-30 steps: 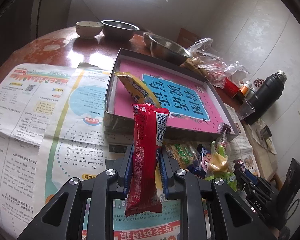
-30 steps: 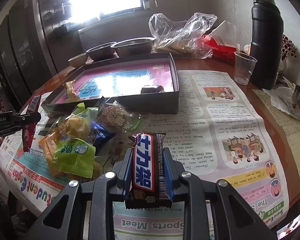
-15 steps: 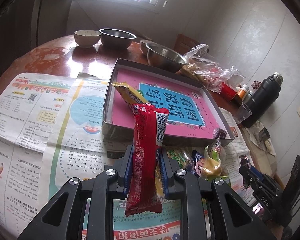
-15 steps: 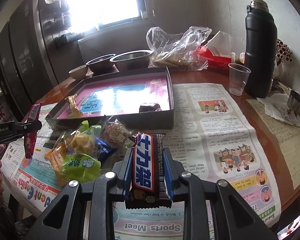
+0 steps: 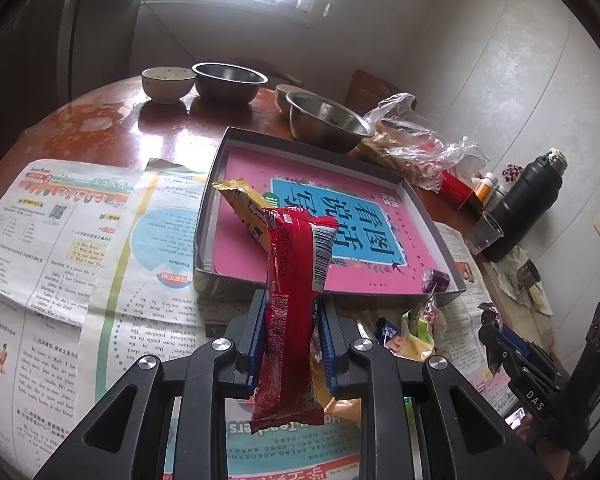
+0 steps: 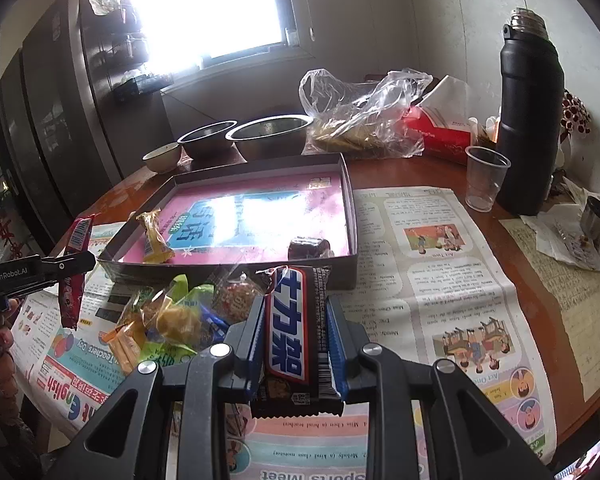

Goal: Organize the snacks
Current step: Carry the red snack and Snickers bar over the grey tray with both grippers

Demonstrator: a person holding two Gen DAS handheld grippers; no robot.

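Note:
My left gripper point(image 5: 292, 332) is shut on a long red snack packet point(image 5: 296, 300), held upright above the newspaper in front of the shallow grey box point(image 5: 420, 204) with a pink and blue bottom. My right gripper point(image 6: 294, 340) is shut on a dark Snickers bar point(image 6: 290, 328), held above the table in front of the same box point(image 6: 350, 208). In the box lie a yellow packet point(image 5: 240, 200) at the left and a small dark wrapped sweet point(image 5: 435, 280) at the near right corner. A pile of loose snacks point(image 6: 172, 320) lies on the newspaper in front of the box.
Metal bowls point(image 5: 328, 120) and a ceramic bowl point(image 5: 168, 80) stand behind the box. A clear plastic bag point(image 6: 364, 116), a red carton point(image 6: 440, 132), a plastic cup point(image 6: 484, 180) and a black flask point(image 6: 532, 120) stand at the right. Newspaper point(image 6: 440, 280) covers the round wooden table.
Both grippers have risen and pulled back a little with their snacks still held; the box and table look farther away and lower in both views.

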